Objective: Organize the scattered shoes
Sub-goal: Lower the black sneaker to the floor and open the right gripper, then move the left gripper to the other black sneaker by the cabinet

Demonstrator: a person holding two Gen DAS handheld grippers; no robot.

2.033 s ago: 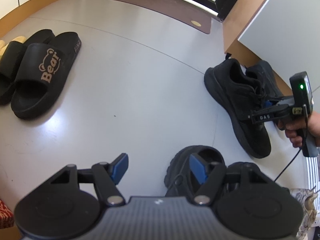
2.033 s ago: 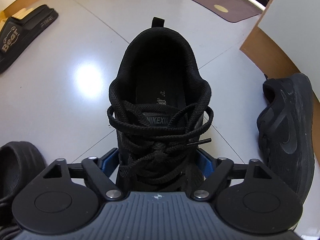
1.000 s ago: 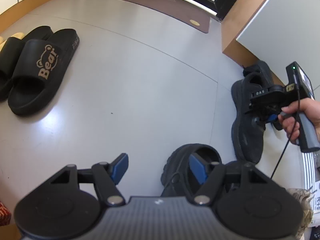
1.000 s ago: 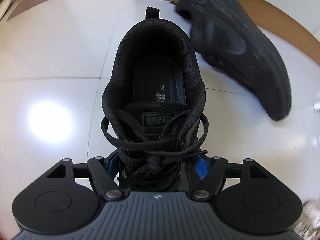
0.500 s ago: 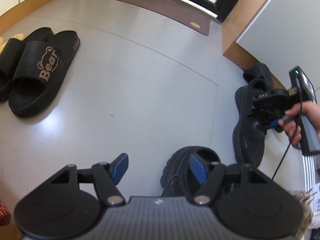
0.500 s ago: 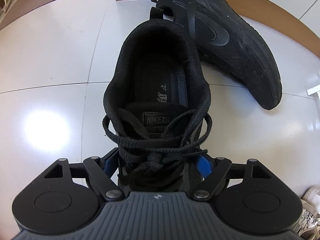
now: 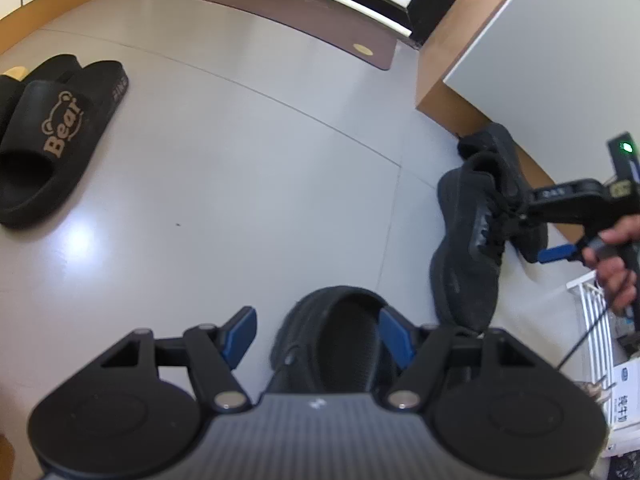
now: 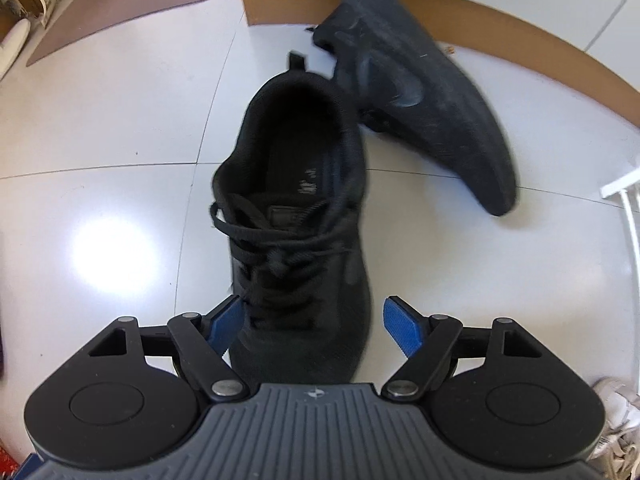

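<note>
The pale grey tiled floor [image 7: 248, 168] carries all the shoes. At its right side stands a white cabinet with a brown wooden base [image 8: 500, 28], and a black mesh sneaker without visible laces [image 8: 420, 96] lies along this base, its toe pointing toward a white wire rack [image 8: 628, 208]. Just beside it, with the heel collars near each other but the toes spread apart, sits the black lace-up sneaker [image 8: 296, 232]. Far on the other side of the floor a pair of black slides with a brown bear print [image 7: 48, 140] lies side by side. A third black shoe with a chunky ribbed sole [image 7: 336, 336] rests close under the left gripper [image 7: 316, 334].

The right gripper [image 8: 316, 328] has its blue fingers apart, one on each side of the toe part of the lace-up sneaker, and they do not press it. The left gripper also has its fingers spread, around the opening of the chunky shoe, without clamping.

The step in hand seems to be the pairing of the two black sneakers by the cabinet. The scene fits a release of the lace-up sneaker as well as a reach for it. The two sneakers are not yet parallel, so one more small turn of the lace-up sneaker may be needed. The chunky shoe lies apart from any mate.
</note>
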